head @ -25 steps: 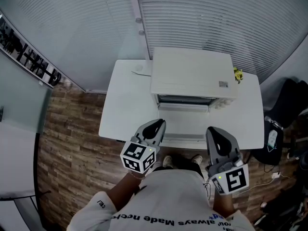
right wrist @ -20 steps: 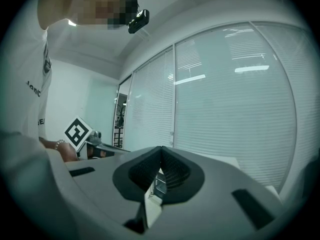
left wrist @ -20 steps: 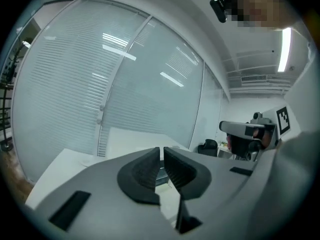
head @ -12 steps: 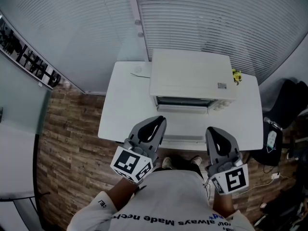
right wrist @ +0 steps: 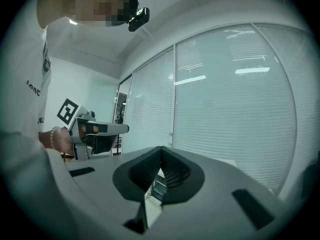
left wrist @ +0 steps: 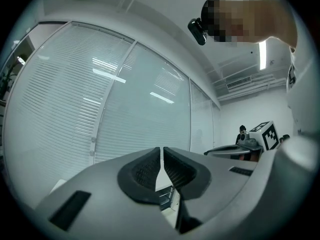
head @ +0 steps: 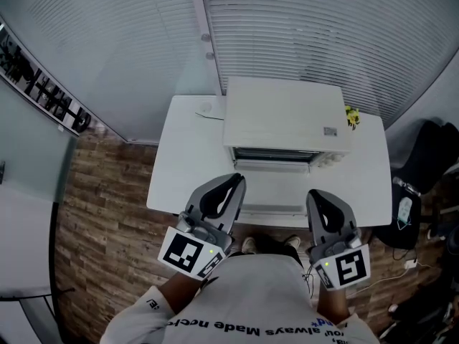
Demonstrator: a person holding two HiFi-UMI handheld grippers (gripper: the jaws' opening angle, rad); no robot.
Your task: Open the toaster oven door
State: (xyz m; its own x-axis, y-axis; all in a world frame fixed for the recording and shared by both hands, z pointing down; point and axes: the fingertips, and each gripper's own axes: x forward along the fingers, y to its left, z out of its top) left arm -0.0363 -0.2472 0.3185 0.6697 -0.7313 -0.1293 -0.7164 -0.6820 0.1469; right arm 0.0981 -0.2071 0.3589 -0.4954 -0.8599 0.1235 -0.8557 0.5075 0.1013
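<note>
Pulled back from the toaster oven [head: 287, 117], left tongs [head: 232, 180] sit pressed together, empty, like right tongs [head: 320, 196].

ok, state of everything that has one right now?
left gripper: shut, empty.
right gripper: shut, empty.
toaster oven door: looks folded down flat toward the person, with a dark opening behind it; not certain from this steep angle.
blinds: lowered.

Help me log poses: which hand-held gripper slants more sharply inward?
The left hand-held gripper: it slants markedly rightward toward the white box-shaped toaster oven; the right hand-held gripper leans only slightly leftward.
</note>
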